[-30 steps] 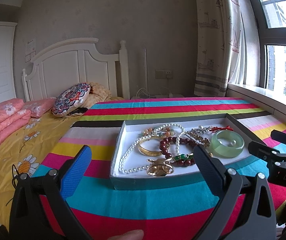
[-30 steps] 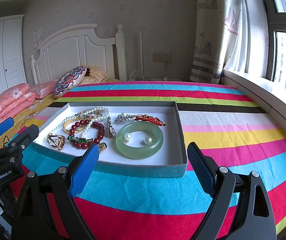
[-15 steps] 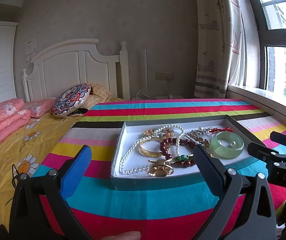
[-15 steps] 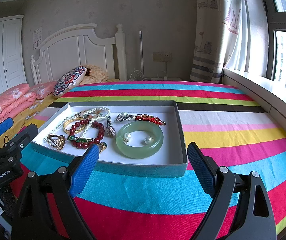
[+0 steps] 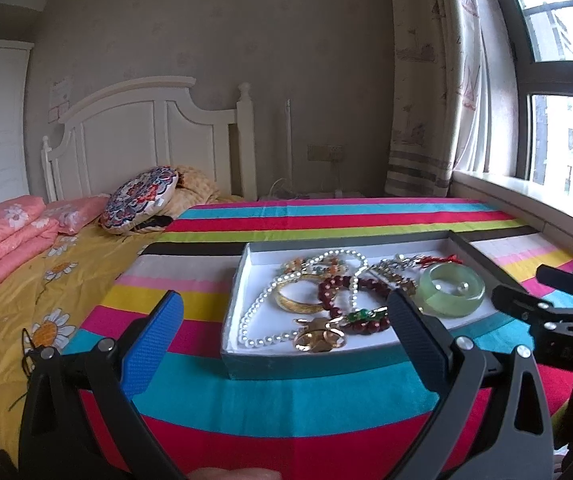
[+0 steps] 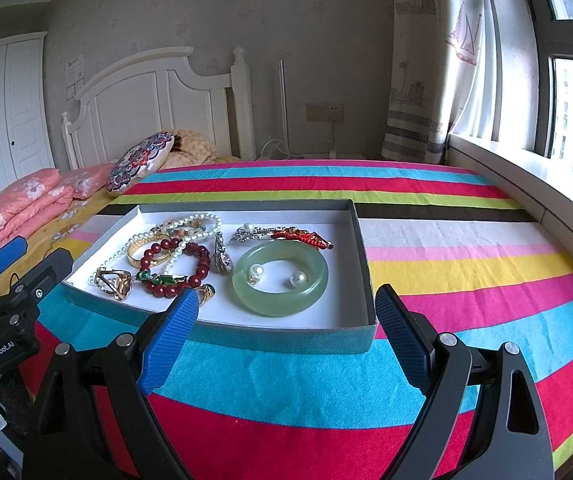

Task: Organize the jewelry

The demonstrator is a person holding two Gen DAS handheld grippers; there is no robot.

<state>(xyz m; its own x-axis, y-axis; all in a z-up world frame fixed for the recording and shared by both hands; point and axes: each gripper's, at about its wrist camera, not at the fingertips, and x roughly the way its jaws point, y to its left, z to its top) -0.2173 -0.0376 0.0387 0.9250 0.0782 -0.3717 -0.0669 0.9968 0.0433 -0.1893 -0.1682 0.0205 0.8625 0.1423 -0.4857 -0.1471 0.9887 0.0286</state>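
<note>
A shallow grey box [image 6: 314,342] [image 5: 306,368] with a white floor lies on the striped cover. Inside it are a green jade bangle [image 6: 280,278] [image 5: 450,290] with two pearl studs in its ring, a pearl necklace [image 6: 190,224] [image 5: 258,312], a gold bangle [image 5: 298,296], a dark red bead bracelet [image 6: 178,264], a gold ring [image 6: 114,282] and a red brooch [image 6: 302,237]. My left gripper [image 5: 286,340] hangs open before the box's near left corner, holding nothing. My right gripper [image 6: 286,328] is open too, near the box's front wall, nothing between its pads.
The striped cover [image 6: 446,248] spreads over the bed beside a yellow flowered sheet [image 5: 26,300]. Pink folded quilts [image 5: 2,236], a patterned cushion [image 5: 142,196] and a white headboard [image 5: 134,136] stand at the far left. A window sill [image 6: 518,184] runs along the right.
</note>
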